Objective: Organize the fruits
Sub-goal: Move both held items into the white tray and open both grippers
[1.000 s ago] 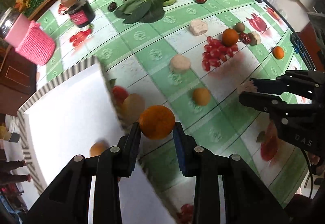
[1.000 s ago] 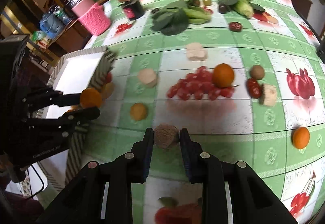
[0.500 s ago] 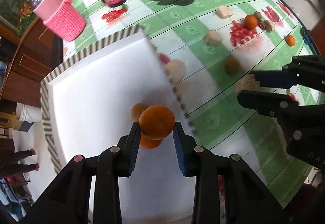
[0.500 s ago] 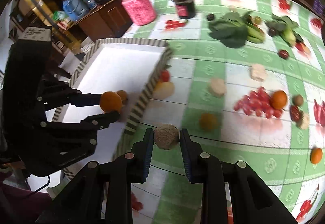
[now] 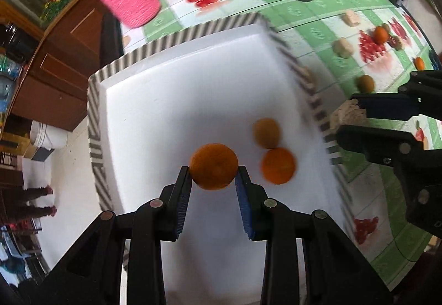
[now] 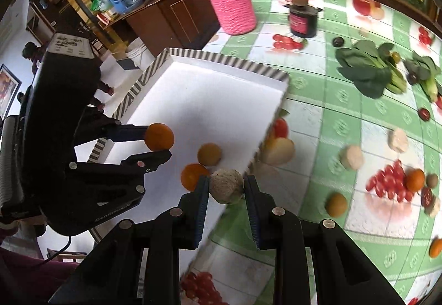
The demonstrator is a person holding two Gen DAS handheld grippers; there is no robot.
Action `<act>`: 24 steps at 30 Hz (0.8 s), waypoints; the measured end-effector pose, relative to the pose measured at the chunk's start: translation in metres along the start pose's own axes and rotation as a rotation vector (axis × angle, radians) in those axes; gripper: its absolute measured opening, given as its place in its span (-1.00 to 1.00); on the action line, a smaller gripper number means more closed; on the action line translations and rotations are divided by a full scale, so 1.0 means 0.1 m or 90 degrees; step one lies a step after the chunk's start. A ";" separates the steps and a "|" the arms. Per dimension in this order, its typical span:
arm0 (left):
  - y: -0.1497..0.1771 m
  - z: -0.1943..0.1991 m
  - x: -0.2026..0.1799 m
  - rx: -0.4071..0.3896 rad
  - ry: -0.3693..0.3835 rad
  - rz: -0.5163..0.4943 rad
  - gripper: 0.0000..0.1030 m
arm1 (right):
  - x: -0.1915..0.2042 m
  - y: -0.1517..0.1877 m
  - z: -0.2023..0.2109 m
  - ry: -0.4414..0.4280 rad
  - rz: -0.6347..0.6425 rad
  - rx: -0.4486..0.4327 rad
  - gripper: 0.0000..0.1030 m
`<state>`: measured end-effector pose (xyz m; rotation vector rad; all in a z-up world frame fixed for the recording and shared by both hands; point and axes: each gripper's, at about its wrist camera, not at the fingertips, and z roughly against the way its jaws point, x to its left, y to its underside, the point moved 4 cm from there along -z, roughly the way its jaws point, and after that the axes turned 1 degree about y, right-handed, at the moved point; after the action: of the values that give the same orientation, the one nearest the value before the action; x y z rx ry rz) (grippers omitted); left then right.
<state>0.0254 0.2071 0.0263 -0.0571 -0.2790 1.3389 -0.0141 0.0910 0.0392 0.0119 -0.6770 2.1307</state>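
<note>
My left gripper [image 5: 213, 173] is shut on an orange [image 5: 213, 170] and holds it above the white tray [image 5: 171, 100] with the striped rim. In the tray lie another orange [image 5: 278, 165] and a brownish-yellow fruit [image 5: 266, 132]. My right gripper [image 6: 226, 189] is shut on a rough brown round fruit [image 6: 226, 190] and holds it over the tray's near rim [image 6: 257, 155]. The left gripper [image 6: 158, 140] with its orange [image 6: 159, 137] shows in the right wrist view. The right gripper [image 5: 353, 118] shows at the right of the left wrist view.
On the green checked tablecloth [image 6: 345, 117] lie a small orange [image 6: 414, 180], a yellow-brown fruit [image 6: 336, 204], pale chunks [image 6: 351, 157], leafy greens [image 6: 364, 70] and dark fruits. A pink knitted jar [image 6: 232, 0] and a dark jar [image 6: 302, 18] stand at the back.
Both grippers have moved left towards the tray with their fruits. The left one has come further in over the tray, and the right one has reached its rim.
</note>
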 end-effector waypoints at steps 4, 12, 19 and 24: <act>-0.02 -0.08 0.15 0.009 -0.003 0.016 -0.41 | 0.06 -0.12 -0.13 -0.001 0.010 0.006 -0.48; -0.11 -0.24 0.25 0.009 -0.001 0.030 -0.41 | 0.07 -0.35 -0.40 0.002 0.016 0.022 -0.48; -0.10 -0.34 0.30 0.012 0.001 0.046 -0.41 | 0.06 -0.52 -0.64 0.006 0.020 0.030 -0.48; -0.07 -0.36 0.31 0.012 0.000 0.046 -0.41 | 0.10 -0.59 -0.73 0.012 0.041 0.038 -0.46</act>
<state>0.0467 0.2400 -0.0018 -0.0518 -0.2675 1.4127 0.0408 0.1603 0.0068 0.0017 -0.6099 2.2101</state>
